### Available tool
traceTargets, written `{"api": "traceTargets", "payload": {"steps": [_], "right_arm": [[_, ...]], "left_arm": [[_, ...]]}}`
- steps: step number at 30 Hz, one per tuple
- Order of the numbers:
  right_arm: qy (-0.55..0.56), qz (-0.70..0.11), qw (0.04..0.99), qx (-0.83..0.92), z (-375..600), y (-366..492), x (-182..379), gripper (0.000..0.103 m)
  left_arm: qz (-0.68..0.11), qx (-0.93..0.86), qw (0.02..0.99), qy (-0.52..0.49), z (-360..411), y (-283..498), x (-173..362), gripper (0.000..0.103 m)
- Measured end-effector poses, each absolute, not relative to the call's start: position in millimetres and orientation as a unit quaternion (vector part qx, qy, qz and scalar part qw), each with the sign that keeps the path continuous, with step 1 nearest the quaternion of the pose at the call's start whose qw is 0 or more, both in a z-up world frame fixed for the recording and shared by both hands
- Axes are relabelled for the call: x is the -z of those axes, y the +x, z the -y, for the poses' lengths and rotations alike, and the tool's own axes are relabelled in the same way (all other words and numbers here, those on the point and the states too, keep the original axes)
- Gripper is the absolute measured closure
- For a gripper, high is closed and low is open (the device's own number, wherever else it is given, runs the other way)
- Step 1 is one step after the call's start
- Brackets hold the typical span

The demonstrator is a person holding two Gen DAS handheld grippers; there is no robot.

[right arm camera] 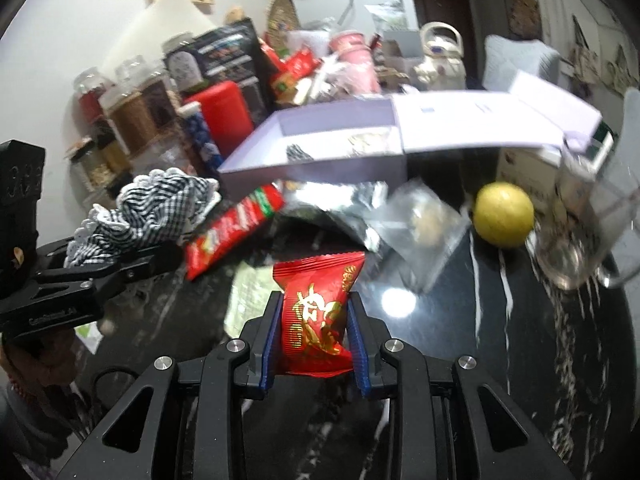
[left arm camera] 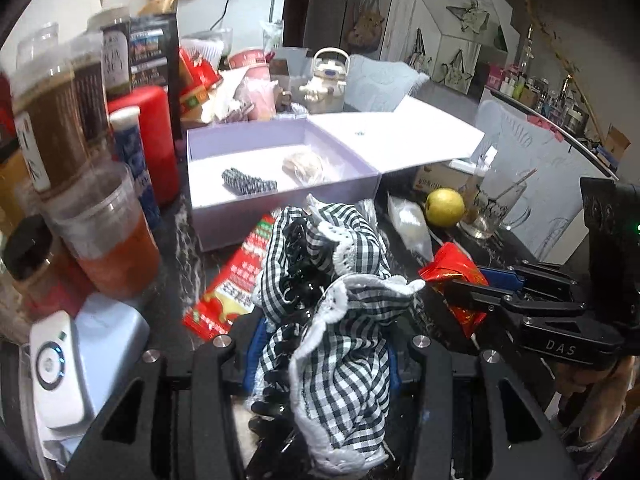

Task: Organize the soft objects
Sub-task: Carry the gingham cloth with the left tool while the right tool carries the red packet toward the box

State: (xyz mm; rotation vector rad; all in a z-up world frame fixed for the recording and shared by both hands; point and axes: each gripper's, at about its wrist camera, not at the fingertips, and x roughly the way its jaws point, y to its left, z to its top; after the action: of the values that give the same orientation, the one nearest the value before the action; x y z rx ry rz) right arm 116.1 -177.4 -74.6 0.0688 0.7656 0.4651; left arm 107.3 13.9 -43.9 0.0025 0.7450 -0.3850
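Left gripper (left arm camera: 320, 344) clamps a bunched black-and-white gingham cloth with white lace trim (left arm camera: 332, 280), held above the dark marble tabletop (right arm camera: 520, 340). Right gripper (right arm camera: 314, 338) pinches a red foil snack packet with gold characters (right arm camera: 316, 312) between blue pads. Open lilac cardboard box (left arm camera: 280, 196) sits just behind, holding a small checked item and a beige one.

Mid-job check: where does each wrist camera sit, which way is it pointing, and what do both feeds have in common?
Left wrist: on the left tongs, looking forward and down at the checked cloth they grip and the open lilac box beyond; the right tongs and a hand show at right.
Right wrist: on the right tongs, looking forward and down at the red packet they clamp; the left tongs show at left.
Shared: box, cloth, packet, yellow fruit, black tabletop.
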Motion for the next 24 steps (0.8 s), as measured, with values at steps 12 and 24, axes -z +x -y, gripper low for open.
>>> {"api": "traceTargets", "payload": {"steps": [12, 24], "right_arm": [[0.005, -0.286, 0.912, -0.294, 167.7, 130.5, -5.6, 0.073], [0.022, -0.236, 0.921, -0.308, 167.1, 177.6, -66.8, 0.073]], "left_arm": [[-0.307, 0.177, 0.935, 0.013, -11.5, 121.1, -10.9, 0.058], [-0.252, 0.155, 0.955, 0.007, -11.4, 161.8, -64.5, 0.058]]}}
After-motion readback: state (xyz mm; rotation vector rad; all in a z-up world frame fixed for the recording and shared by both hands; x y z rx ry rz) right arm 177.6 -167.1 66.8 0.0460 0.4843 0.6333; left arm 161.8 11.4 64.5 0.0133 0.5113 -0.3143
